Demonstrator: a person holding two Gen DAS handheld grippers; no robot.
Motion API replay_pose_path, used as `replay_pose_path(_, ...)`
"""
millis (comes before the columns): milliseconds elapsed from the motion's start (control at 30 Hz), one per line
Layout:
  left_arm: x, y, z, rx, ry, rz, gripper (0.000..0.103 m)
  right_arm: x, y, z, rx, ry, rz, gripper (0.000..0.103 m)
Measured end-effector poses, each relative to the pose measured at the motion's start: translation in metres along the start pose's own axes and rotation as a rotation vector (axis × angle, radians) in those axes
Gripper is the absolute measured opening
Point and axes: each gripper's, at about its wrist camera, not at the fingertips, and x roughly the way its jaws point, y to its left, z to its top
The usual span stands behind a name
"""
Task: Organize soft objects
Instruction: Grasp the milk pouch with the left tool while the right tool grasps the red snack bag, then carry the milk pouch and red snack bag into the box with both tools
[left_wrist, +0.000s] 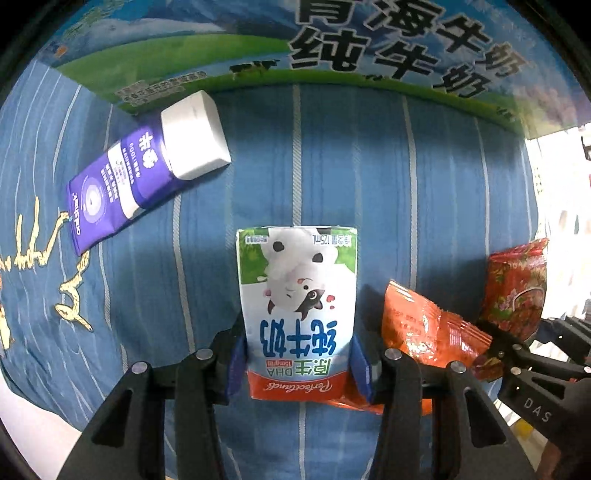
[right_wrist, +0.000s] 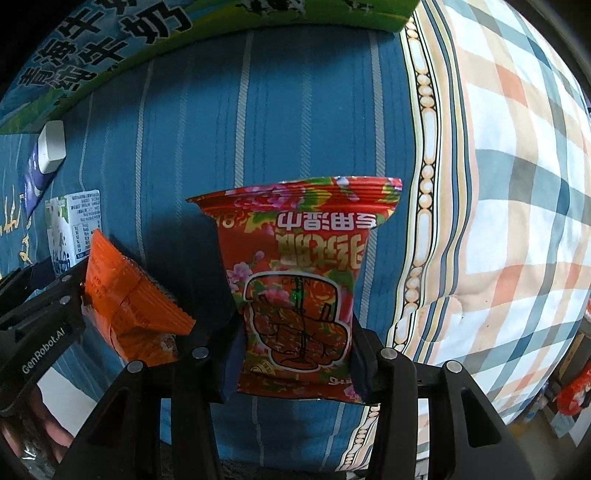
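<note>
My left gripper (left_wrist: 298, 360) is shut on a white milk pouch (left_wrist: 297, 302) with a cow print, held upright above the blue striped bedspread (left_wrist: 406, 192). My right gripper (right_wrist: 293, 363) is shut on a red floral snack bag (right_wrist: 301, 280). That red bag also shows at the right of the left wrist view (left_wrist: 515, 288). An orange snack packet (left_wrist: 424, 332) lies on the bedspread between the two grippers; it shows in the right wrist view (right_wrist: 129, 306) too. The milk pouch appears at the left of the right wrist view (right_wrist: 75, 229).
A purple and white carton (left_wrist: 147, 170) lies on the bedspread at the back left. A large blue and green milk box (left_wrist: 332, 51) stands along the back. A plaid quilt (right_wrist: 509, 184) is piled to the right.
</note>
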Motion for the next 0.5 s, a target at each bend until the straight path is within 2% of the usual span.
replay_pose_path(133, -0.007, 0.016, -0.020, -0.004, -0.040, -0.002, 0.044, 0.000, 0.002, -0.007, -0.007, -0.029, 0.000, 0.048)
replay_pose_path(500, -0.043, 0.023, -0.052, -0.012, -0.123, -0.019, 0.044, -0.020, 0.008, -0.044, -0.035, -0.084, 0.055, 0.046)
